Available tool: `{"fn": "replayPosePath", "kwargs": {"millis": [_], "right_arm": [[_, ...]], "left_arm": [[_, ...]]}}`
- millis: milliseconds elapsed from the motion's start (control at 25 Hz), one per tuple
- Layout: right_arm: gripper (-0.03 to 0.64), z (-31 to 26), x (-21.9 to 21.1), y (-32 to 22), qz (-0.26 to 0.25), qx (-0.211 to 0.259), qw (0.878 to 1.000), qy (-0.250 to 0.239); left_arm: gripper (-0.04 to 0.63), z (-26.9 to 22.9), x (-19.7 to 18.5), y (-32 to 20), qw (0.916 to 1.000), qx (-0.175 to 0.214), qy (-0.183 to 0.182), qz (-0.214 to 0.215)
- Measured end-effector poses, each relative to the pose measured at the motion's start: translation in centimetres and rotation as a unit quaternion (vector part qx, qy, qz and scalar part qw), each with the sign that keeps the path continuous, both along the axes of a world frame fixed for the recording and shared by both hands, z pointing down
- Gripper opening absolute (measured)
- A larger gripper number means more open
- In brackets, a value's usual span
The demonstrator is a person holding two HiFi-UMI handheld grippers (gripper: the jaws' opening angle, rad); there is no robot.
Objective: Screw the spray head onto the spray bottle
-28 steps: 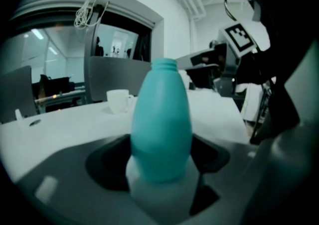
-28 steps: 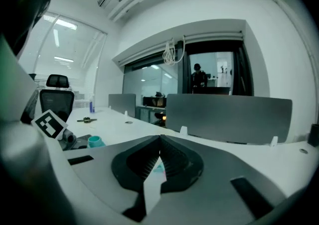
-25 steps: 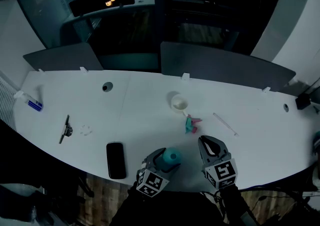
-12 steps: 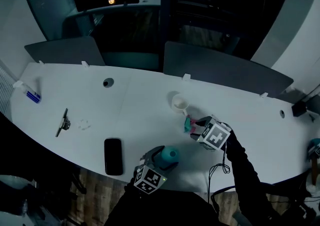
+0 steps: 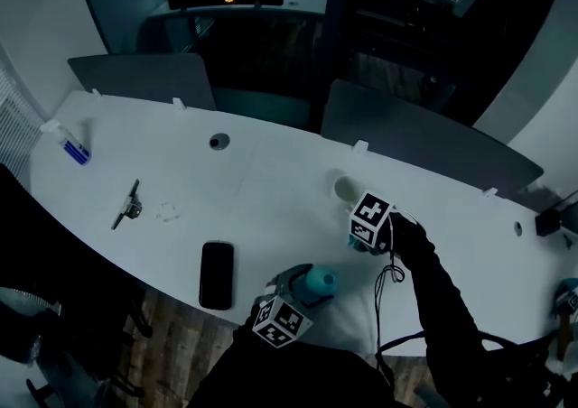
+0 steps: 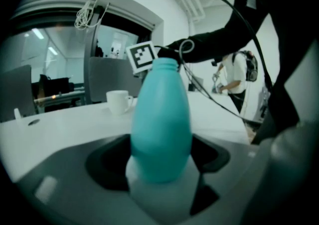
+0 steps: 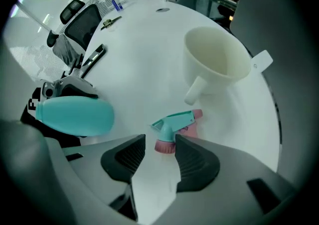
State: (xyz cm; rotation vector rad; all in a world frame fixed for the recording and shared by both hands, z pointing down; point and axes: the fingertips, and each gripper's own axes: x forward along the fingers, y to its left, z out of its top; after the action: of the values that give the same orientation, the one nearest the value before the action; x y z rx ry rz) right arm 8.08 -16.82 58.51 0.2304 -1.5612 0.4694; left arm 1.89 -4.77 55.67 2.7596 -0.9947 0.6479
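A teal spray bottle [image 5: 321, 282] stands at the table's near edge, with my left gripper [image 5: 298, 289] shut on its lower body. In the left gripper view the bottle [image 6: 160, 119] fills the middle between the jaws, its neck bare. My right gripper [image 5: 370, 227] points down at the table beside the mug and hides the spray head in the head view. In the right gripper view the teal spray head [image 7: 175, 122] lies on its side. Its pink collar sits between the tips of the right gripper [image 7: 160, 143], whose jaws have just been opening and stand apart from it.
A white mug [image 5: 346, 188] stands just beyond the spray head. A black phone [image 5: 217, 262] lies left of the bottle. Further left are a metal clip tool [image 5: 128, 205] and a small blue-labelled bottle [image 5: 72, 146]. Grey dividers [image 5: 135, 81] line the table's far edge.
My right gripper left the near table edge, swung out over the spray head, tipped to point down and sank toward it, jaws now apart. The left gripper stayed put with the bottle.
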Motion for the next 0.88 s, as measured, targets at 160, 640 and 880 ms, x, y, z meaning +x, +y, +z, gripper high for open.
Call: {"fn": "replayPosePath", "kwargs": {"millis": [160, 640, 880], "right_arm": [[0.186, 1.4, -0.4, 0.2, -0.003, -0.007, 1.000, 0.022], [0.147, 2.1, -0.2, 0.1, -0.002, 0.004, 0.999, 0.051], [0.146, 1.8, -0.3, 0.3, -0.003, 0.020, 1.000, 0.013]], "left_arm": [[0.374, 0.0, 0.0, 0.0, 1.0000, 0.000, 0.000, 0.001], [0.374, 0.1, -0.2, -0.1, 1.0000, -0.002, 0.002, 0.000], [0.374, 0.0, -0.1, -0.1, 1.0000, -0.005, 0.006, 0.001]]}}
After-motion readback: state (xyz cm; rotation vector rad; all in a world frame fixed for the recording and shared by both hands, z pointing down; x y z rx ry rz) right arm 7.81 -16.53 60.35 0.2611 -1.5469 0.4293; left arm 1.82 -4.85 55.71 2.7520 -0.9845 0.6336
